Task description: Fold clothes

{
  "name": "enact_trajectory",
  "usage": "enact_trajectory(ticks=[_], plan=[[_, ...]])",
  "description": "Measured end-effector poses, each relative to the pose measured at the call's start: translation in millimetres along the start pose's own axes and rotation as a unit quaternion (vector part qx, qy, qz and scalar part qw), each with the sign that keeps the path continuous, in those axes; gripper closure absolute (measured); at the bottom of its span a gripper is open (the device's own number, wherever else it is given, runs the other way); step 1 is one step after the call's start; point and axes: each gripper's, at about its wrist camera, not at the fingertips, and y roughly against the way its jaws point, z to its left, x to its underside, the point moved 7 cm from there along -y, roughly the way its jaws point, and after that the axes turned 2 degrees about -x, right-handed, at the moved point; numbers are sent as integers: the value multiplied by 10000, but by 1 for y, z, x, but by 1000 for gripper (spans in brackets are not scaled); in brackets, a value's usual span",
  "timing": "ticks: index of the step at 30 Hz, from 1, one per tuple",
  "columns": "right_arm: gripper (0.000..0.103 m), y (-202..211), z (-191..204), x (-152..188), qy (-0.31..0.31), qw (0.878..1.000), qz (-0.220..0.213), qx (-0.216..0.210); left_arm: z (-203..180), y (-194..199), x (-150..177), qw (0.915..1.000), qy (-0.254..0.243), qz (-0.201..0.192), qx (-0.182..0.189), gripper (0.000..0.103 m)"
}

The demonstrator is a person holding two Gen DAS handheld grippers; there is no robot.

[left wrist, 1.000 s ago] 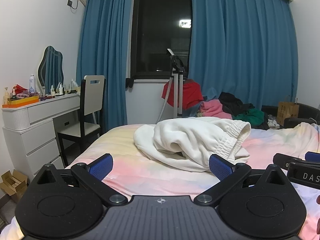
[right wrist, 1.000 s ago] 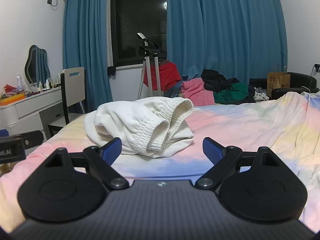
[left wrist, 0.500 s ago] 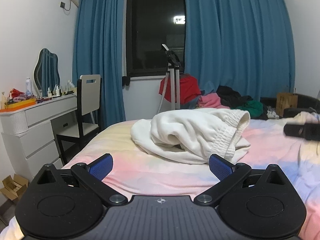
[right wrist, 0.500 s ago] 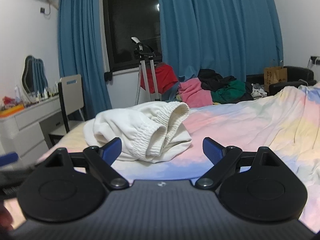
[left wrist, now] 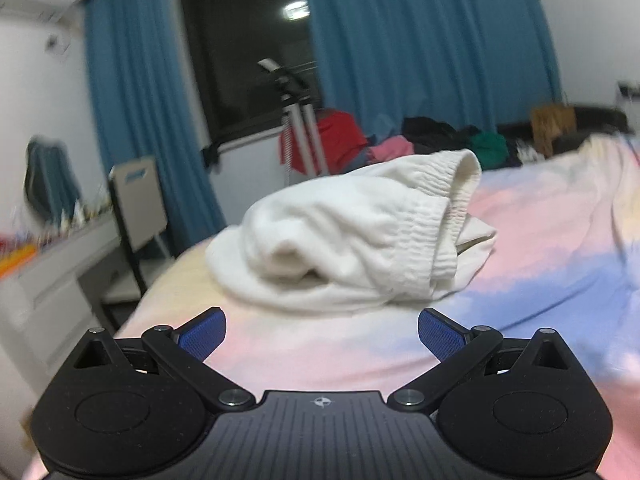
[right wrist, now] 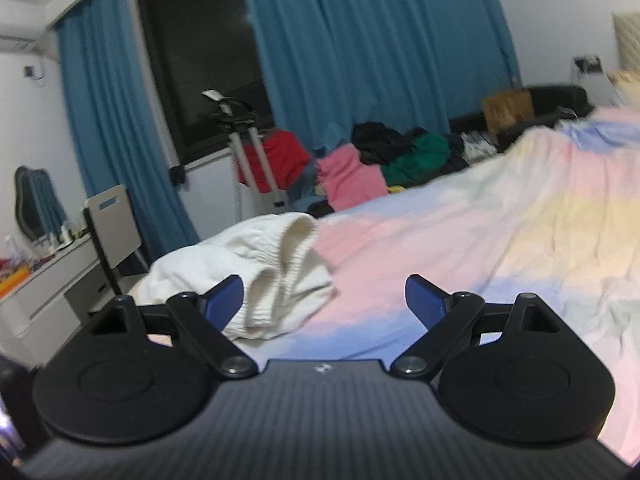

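Observation:
A crumpled white garment with a ribbed elastic band lies in a heap on the pastel bedspread. My left gripper is open and empty, just short of the heap's near edge. In the right wrist view the same garment lies ahead to the left. My right gripper is open and empty, over the bedspread, with its left finger in front of the garment's right edge.
Beyond the bed a pile of red, pink, green and black clothes lies under blue curtains. A garment steamer stand stands by the window. A chair and white dresser stand to the left.
Both grippers have swung to the right and tilted. The garment now looks closer in the left view and has slid to the left in the right view. Both stay open. The garment has not moved.

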Motion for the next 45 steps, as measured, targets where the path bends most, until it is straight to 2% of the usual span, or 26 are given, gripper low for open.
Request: enact_trajectory(ticks=[3,5,9,12,13,15,16,18,19,21,28,32,34,35,37,40,43,45], plan=[[14,-5,-19,-2,-218,9997,39,129,-33,-33,-20,9983,-535,-226,-11,0],[14,-11,-30,-3,-338,9992,70,205,-59,-56,-34,9943,-962,-446,-94,0],[14,-34,-48,3,-524,9977,241,359,-97,-104,-51,9776,-1752,-613,-989,0],[14,-53,-59,11,-657,9957,458,455,-109,-141,-57,9724,-1781,-464,-1433,4],[14,-58,-61,13,-665,9956,492,446,-112,-147,-60,9696,-1803,-547,-1559,6],[14,-65,-62,16,-640,9956,528,441,-116,-156,-67,9657,-1803,-735,-1719,19],[14,-69,-63,19,-609,9956,545,458,-115,-156,-70,9670,-1713,-797,-1709,24],[14,-77,-65,22,-589,9953,597,474,-109,-154,-78,9731,-1393,-877,-1613,57],[14,-81,-64,24,-608,9951,618,472,-105,-150,-82,9767,-1197,-924,-1523,64],[14,-86,-61,26,-626,9951,621,438,-90,-131,-93,9804,-852,-1085,-1405,79],[14,-74,-36,22,-229,9994,246,65,1,-40,-116,9854,345,-1369,-947,82],[14,-59,-18,16,114,9998,-1,-133,80,16,-108,9834,1180,-1258,-564,84],[16,-52,-5,15,304,9992,-75,-265,116,34,-99,9836,1323,-1134,-473,84],[21,-49,0,15,371,9988,-66,-311,135,44,-92,9834,1413,-1048,-435,85],[22,-41,14,18,533,9976,-20,-441,171,54,-69,9828,1641,-753,-387,85],[24,-34,41,33,769,9943,230,-704,215,47,-24,9797,1981,-157,-253,86],[27,-31,67,51,1004,9887,565,-963,249,37,24,9692,2413,481,-127,86],[28,-34,80,70,1342,9821,843,-1016,266,38,48,9608,2622,886,-179,86]])
